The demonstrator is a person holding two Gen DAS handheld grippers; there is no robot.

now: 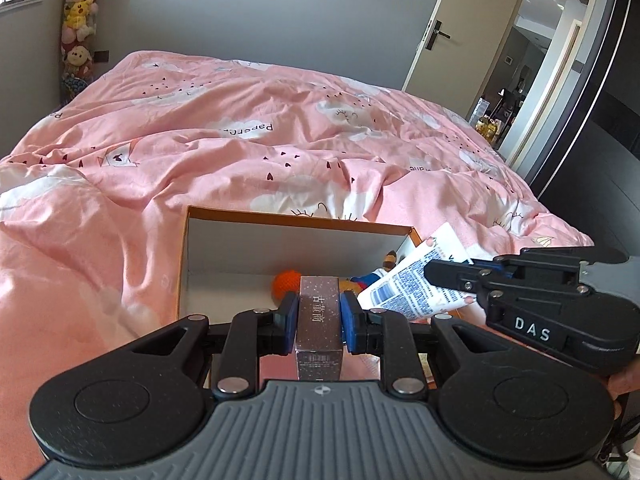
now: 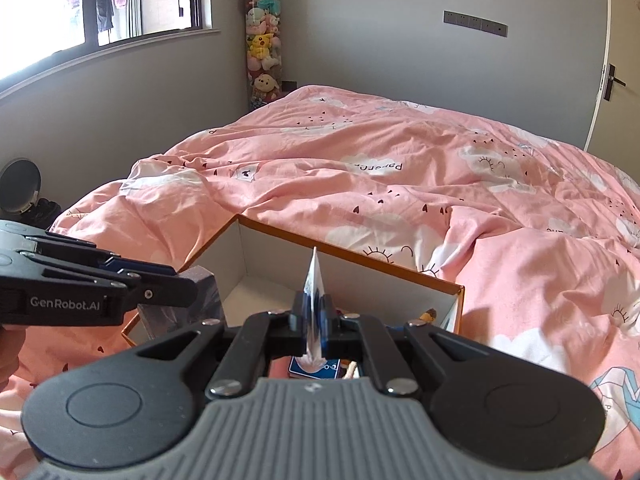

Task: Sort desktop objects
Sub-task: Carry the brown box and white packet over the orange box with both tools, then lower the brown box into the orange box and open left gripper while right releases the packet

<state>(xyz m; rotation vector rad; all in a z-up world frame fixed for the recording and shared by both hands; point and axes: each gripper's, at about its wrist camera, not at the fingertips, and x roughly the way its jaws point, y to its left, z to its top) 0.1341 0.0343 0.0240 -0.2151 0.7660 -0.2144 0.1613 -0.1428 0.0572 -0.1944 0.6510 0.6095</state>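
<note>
My left gripper [image 1: 319, 314] is shut on a slim brown-pink speckled carton [image 1: 319, 292], which it holds upright over the near end of an orange-rimmed cardboard box [image 1: 280, 221] with white inner walls. From the right, my right gripper [image 1: 442, 280] is shut on a white tube with blue print [image 1: 404, 282] above the same box. In the right wrist view the tube [image 2: 315, 280] shows edge-on between the right gripper [image 2: 315, 318]. The left gripper [image 2: 182, 290] comes in from the left with the carton [image 2: 206, 280]. An orange ball [image 1: 286, 282] and a blue card pack [image 2: 316, 368] lie in the box [image 2: 360, 258].
The box rests on a bed under a rumpled pink duvet [image 1: 240, 140]. A small toy figure [image 2: 428, 315] lies in the box's right corner. A column of plush toys [image 2: 262, 52] stands in the far corner, with a window [image 2: 100, 4] to the left and a door [image 1: 440, 32] to the right.
</note>
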